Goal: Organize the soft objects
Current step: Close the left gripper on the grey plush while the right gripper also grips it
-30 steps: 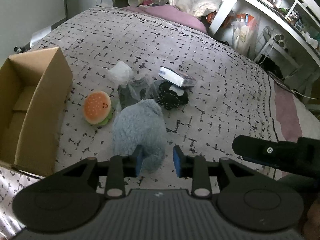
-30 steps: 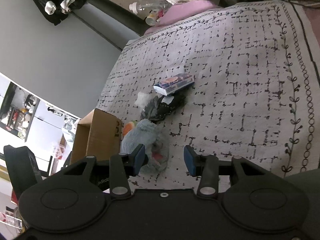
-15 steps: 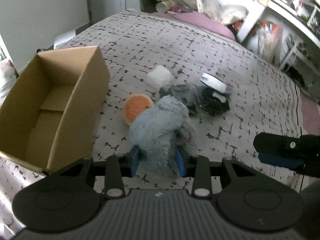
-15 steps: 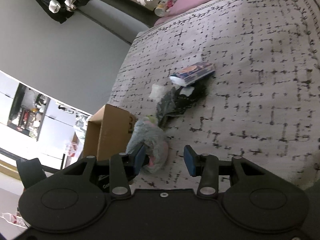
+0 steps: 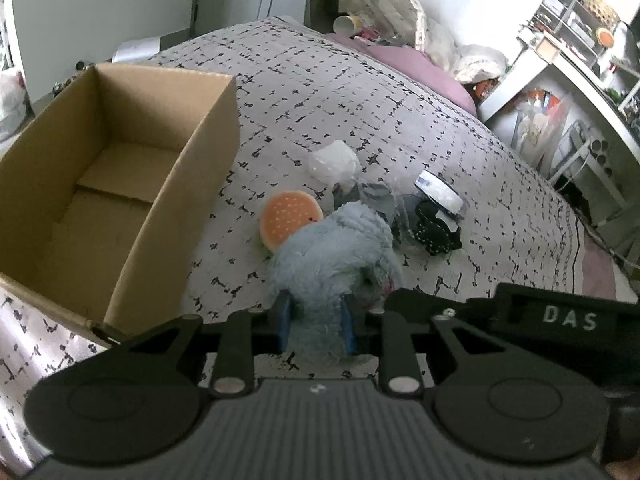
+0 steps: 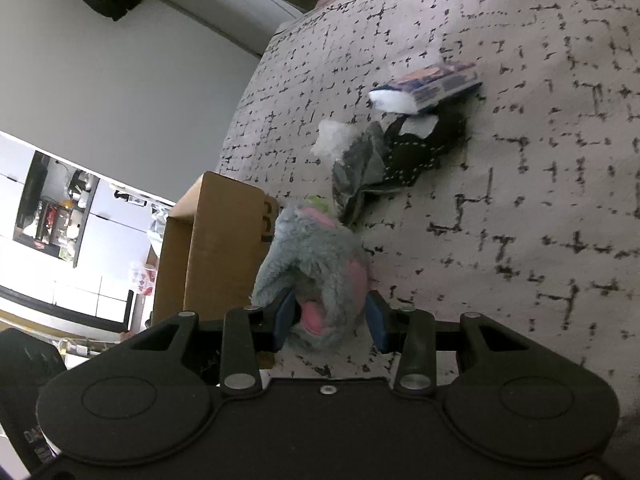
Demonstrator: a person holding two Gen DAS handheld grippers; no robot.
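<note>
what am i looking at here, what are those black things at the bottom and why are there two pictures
No robot here: a person holds a black two-finger tool in each hand, with a fisheye camera on each looking along its fingers, so each picture is one tool's own view. The left tool has just been closing, and its blue pads squeeze the fluffy grey-blue plush toy. The right tool straddles the same toy's pink-patched end; whether it presses is unclear. Everything lies on a grey patterned bedspread: an open brown cardboard box, a round burger-shaped plush, a black dotted cloth, and a blue-and-white packet.
</note>
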